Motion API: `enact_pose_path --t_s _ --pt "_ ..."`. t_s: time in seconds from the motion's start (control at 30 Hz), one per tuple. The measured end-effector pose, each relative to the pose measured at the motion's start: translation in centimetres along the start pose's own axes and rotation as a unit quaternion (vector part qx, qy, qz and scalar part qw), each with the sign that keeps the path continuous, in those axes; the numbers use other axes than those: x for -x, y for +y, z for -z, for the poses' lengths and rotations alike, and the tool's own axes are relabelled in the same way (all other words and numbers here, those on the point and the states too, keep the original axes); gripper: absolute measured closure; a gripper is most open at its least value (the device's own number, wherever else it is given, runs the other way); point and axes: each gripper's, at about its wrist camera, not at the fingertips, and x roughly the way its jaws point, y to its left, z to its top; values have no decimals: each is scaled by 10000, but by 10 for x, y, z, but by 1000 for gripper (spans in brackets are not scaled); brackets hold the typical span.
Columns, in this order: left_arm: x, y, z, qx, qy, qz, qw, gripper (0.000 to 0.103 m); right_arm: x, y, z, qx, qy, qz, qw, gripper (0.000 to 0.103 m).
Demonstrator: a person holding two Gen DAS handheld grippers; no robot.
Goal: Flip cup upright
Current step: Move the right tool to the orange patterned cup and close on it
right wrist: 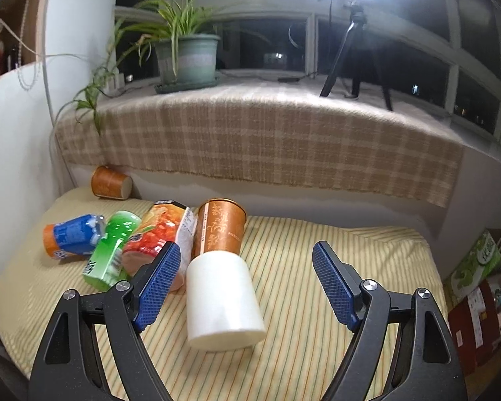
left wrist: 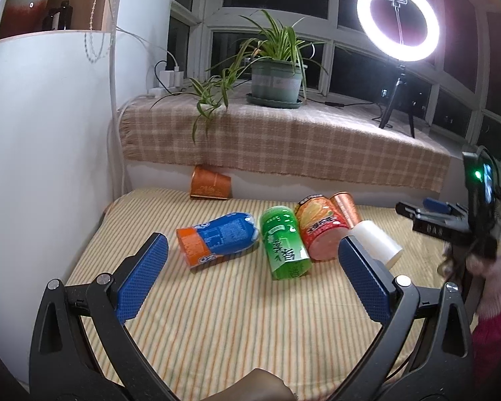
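Several cups lie on their sides on the striped cloth: a blue-and-orange cup (left wrist: 217, 239) (right wrist: 71, 235), a green cup (left wrist: 284, 242) (right wrist: 112, 249), a red-orange cup (left wrist: 320, 229) (right wrist: 160, 234), a copper cup (left wrist: 345, 209) (right wrist: 220, 229) and a white cup (left wrist: 379, 239) (right wrist: 222, 299). An orange cup (left wrist: 210, 182) (right wrist: 111, 182) lies at the back by the wall. My left gripper (left wrist: 252, 274) is open and empty, in front of the blue and green cups. My right gripper (right wrist: 245, 287) is open, its fingers on either side of the white cup without touching it; it also shows in the left wrist view (left wrist: 417, 215).
A plaid-covered sill (left wrist: 284, 140) behind the table holds a potted plant (left wrist: 274, 80) and a ring light on a tripod (left wrist: 397, 20). A white wall (left wrist: 43, 133) stands on the left. Boxes (right wrist: 477, 287) sit on the floor at the right.
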Motion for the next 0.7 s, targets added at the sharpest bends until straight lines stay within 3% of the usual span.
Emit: enact_pose_path --t_s 0.17,0.37,0.7 --pt "-5 6 5 -27 77 -142 9999 0 -40 -11 -15 -148 541 -331 9979 22" --pt "-17 16 17 -47 333 -364 9988 0 -88 -24 -27 -521 1309 -848 9864 22" --pt "-26 30 35 37 606 -584 9964 0 -157 -32 -26 -1201 2425 -1666 9481 22"
